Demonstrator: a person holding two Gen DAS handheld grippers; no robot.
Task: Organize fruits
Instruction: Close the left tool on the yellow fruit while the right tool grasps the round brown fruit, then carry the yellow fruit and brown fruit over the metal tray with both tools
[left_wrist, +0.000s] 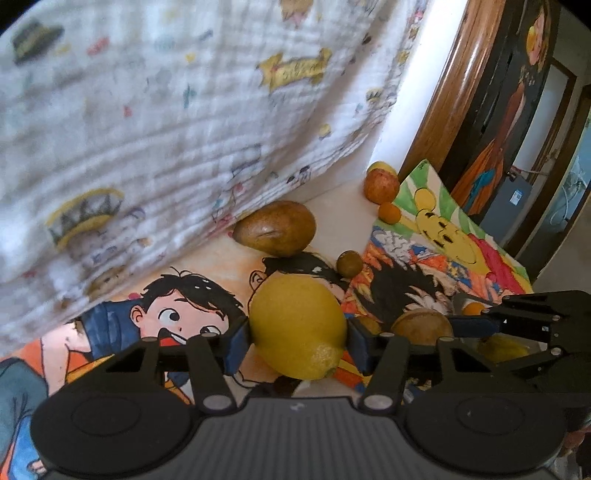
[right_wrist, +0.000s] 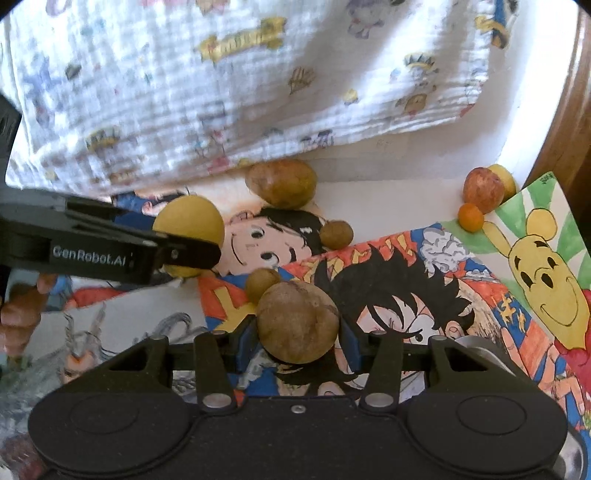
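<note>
Between our left gripper (left_wrist: 298, 332) pads: lemon (left_wrist: 298, 325); right gripper (right_wrist: 298, 338) clamps brown fruit (right_wrist: 297, 323). Pear (right_wrist: 282, 181) at 12, apple (right_wrist: 483, 190) and small orange (right_wrist: 470, 217) at 2 still unsorted.

Ahead, the hanging printed cloth (right_wrist: 221, 92) and a large brown fruit (right_wrist: 282, 181) at its foot block passage, while bare white tabletop (right_wrist: 388, 199) lies open toward the red apple (right_wrist: 483, 192).

The left hand-held gripper (left_wrist: 298, 328) is clamped on a lemon (left_wrist: 297, 325). The right hand-held gripper (right_wrist: 297, 328) grips a brown round fruit (right_wrist: 297, 326). Both are raised side by side.
</note>
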